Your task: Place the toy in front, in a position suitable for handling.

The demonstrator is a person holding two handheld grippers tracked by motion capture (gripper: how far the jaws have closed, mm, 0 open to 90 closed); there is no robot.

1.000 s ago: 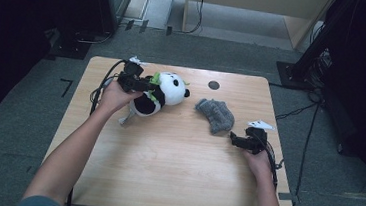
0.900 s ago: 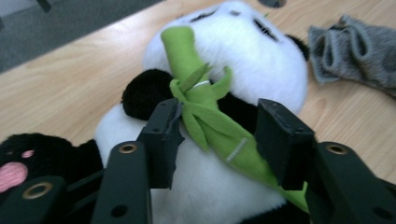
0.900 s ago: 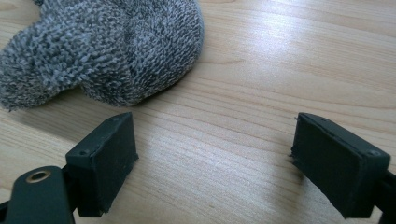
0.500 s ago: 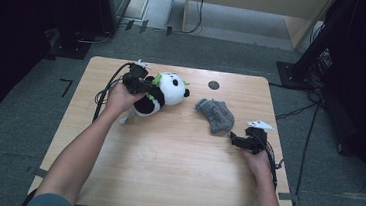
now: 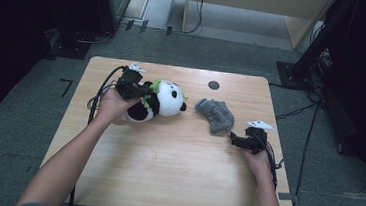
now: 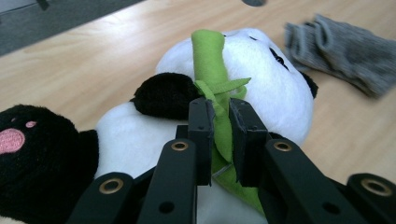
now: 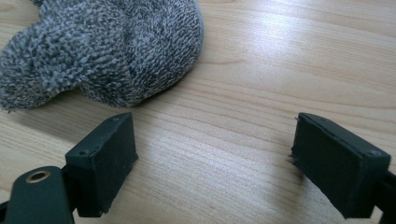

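Note:
A black-and-white panda plush (image 5: 166, 101) lies on its side on the wooden table (image 5: 165, 171), left of centre. It carries a green felt bamboo stalk (image 6: 210, 51). My left gripper (image 5: 144, 92) reaches in from the left, and its jaws are shut on the lower end of that stalk (image 6: 223, 112), over the panda's (image 6: 275, 79) belly. A crumpled grey sock (image 5: 215, 115) lies to the right of the panda. My right gripper (image 5: 234, 139) rests low at the right edge. It is open, with bare wood between its pads (image 7: 212, 135) and the sock (image 7: 107, 51) just ahead of them.
A small dark round disc (image 5: 213, 84) sits near the table's far edge. A black cable (image 5: 96, 100) loops off the left gripper over the left side of the table. Grey floor surrounds the table, with dark furniture beyond it.
The left hand has shifted a little toward the near side, and the panda has moved with it. The right hand and the sock have stayed put.

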